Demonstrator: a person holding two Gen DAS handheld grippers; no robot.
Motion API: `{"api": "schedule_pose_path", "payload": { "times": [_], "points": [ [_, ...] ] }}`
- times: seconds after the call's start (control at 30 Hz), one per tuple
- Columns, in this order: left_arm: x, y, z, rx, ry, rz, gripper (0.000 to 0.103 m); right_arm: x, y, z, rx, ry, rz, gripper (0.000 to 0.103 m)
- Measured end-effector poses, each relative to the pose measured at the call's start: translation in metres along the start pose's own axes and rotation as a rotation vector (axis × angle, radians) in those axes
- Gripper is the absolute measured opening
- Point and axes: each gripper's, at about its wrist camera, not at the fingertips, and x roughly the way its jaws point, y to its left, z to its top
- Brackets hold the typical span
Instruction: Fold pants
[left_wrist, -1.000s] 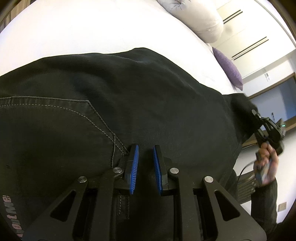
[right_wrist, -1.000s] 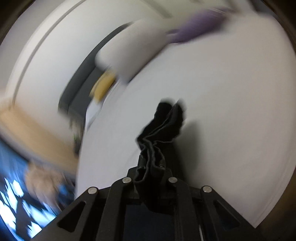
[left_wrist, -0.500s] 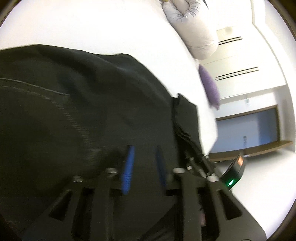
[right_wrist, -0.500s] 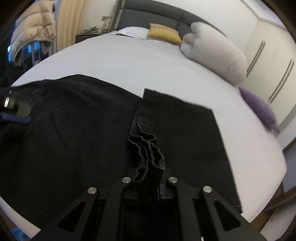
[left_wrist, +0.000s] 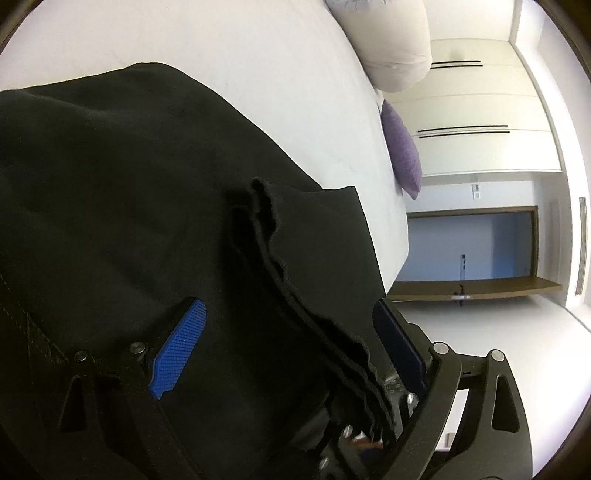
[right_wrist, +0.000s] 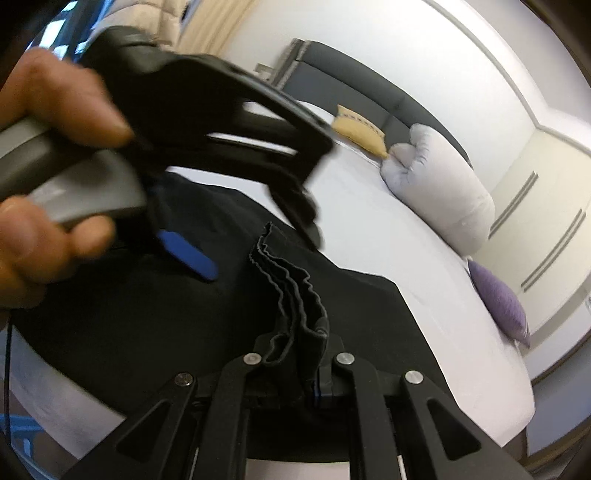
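Note:
Black pants (left_wrist: 129, 192) lie spread on the white bed (left_wrist: 221, 48); they also show in the right wrist view (right_wrist: 166, 314). My right gripper (right_wrist: 295, 354) is shut on the bunched hem edges (right_wrist: 291, 288) of the pant legs, held over the laid fabric. My left gripper (left_wrist: 291, 321) is open wide, its blue pads (left_wrist: 181, 336) on either side of the same bunched hem (left_wrist: 273, 254). It also shows, blurred, in the right wrist view (right_wrist: 258, 236), held by a hand (right_wrist: 48, 184).
A white rolled duvet (right_wrist: 439, 192), a purple cushion (right_wrist: 498, 299) and a yellow pillow (right_wrist: 358, 129) lie toward the dark headboard (right_wrist: 369, 85). The bed edge (left_wrist: 399, 236) is close on the right, with wardrobe doors (left_wrist: 480, 122) beyond.
My right gripper has carried the pant hems over onto the spread fabric. My left gripper has opened wide and moved to straddle the bunched hem.

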Motion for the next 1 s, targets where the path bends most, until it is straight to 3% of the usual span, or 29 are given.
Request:
{"api": "schedule_pose_path", "payload": {
  "times": [0.03,0.13,0.27,0.6,0.83,0.9,1.0],
  "points": [
    [-0.002,0.001,0.001,0.006,0.001,0.003,0.084,-0.002,0.004,0.001,-0.014,-0.005,0.005,0.011],
    [0.009,-0.011,0.007,0.052,0.026,0.058,0.029,-0.008,0.017,0.004,-0.061,-0.03,0.018,0.011],
    [-0.006,-0.007,0.009,0.093,0.005,0.121,0.011,-0.01,0.034,0.012,-0.113,-0.05,0.052,0.011],
    [-0.051,0.02,-0.003,0.122,-0.046,0.193,0.008,0.004,0.067,0.024,-0.226,-0.044,0.144,0.011],
    [-0.039,0.032,-0.008,0.099,-0.059,0.229,0.01,0.021,0.086,0.014,-0.224,0.021,0.196,0.013],
    [-0.035,0.038,-0.007,0.072,-0.06,0.204,0.01,0.022,0.079,0.015,-0.192,0.026,0.2,0.015],
    [-0.034,0.036,-0.01,0.071,-0.074,0.221,0.012,0.015,0.054,0.017,-0.102,0.04,0.244,0.05]
  ]
}}
